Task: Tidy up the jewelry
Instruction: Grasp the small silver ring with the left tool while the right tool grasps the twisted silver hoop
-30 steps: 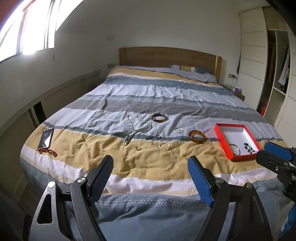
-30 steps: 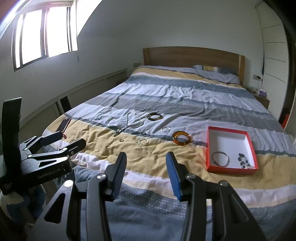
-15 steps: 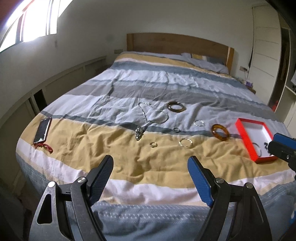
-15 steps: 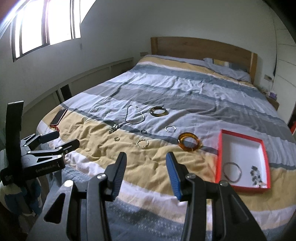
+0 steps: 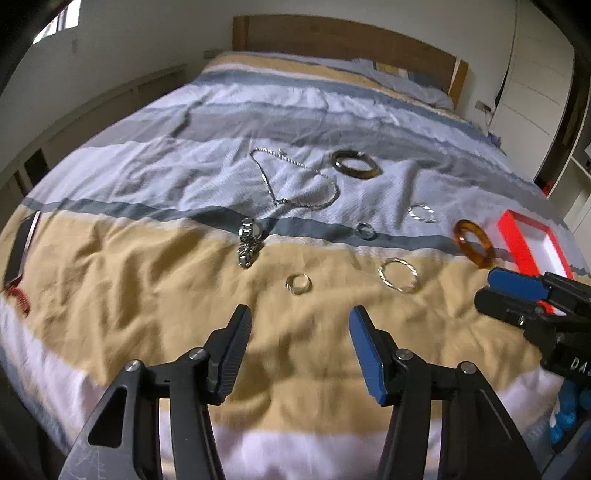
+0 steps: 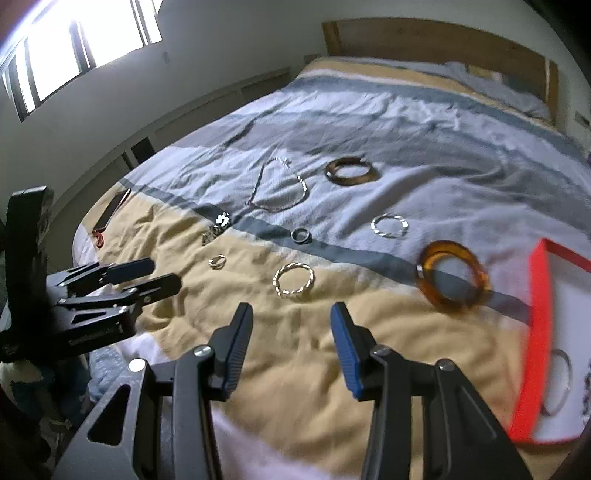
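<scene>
Jewelry lies spread on a striped bed. A small ring sits just ahead of my open, empty left gripper. A twisted silver bangle lies just ahead of my open, empty right gripper. Further off are an amber bangle, a dark ring, a thin silver bangle, a brown bangle, a silver necklace and a chunky silver chain. A red box at the right holds a bracelet.
A phone with a red cord lies at the bed's left edge. A wooden headboard and pillow are at the far end. A wardrobe stands at the right, a low ledge along the left wall.
Both grippers have moved forward and lower over the bed, so the jewelry is much closer. Neither has taken hold of anything.
</scene>
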`<state>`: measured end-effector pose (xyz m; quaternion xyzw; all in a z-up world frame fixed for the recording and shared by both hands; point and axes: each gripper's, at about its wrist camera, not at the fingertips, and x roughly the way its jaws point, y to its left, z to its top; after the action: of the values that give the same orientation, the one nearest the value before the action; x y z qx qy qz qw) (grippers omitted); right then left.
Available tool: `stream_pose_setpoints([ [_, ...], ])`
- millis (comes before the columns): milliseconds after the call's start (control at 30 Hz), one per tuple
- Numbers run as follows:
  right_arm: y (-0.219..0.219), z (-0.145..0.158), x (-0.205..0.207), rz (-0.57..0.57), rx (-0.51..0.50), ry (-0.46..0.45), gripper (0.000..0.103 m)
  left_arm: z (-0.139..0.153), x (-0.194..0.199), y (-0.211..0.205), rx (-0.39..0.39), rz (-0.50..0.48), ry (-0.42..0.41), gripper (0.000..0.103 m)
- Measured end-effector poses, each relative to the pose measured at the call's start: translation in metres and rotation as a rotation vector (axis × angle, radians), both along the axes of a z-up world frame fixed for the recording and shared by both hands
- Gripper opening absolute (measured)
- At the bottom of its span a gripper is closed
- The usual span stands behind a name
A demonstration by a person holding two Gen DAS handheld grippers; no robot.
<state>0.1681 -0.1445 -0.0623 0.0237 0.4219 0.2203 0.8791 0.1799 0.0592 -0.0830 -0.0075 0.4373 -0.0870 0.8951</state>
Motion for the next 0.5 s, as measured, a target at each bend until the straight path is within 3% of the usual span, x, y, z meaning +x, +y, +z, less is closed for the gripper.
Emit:
stream_pose_setpoints([
  [233,0.005,-0.035,0.026,0.026,0.014,0.062,0.042,-0.029,0.04,-0.003,-0.011,-0.036,0.073,0.04],
  [500,0.013,-0.049,0.038,0.059,0.017,0.084,0.042,-0.041,0.054,-0.007,0.004,-0.05,0.1,0.03],
])
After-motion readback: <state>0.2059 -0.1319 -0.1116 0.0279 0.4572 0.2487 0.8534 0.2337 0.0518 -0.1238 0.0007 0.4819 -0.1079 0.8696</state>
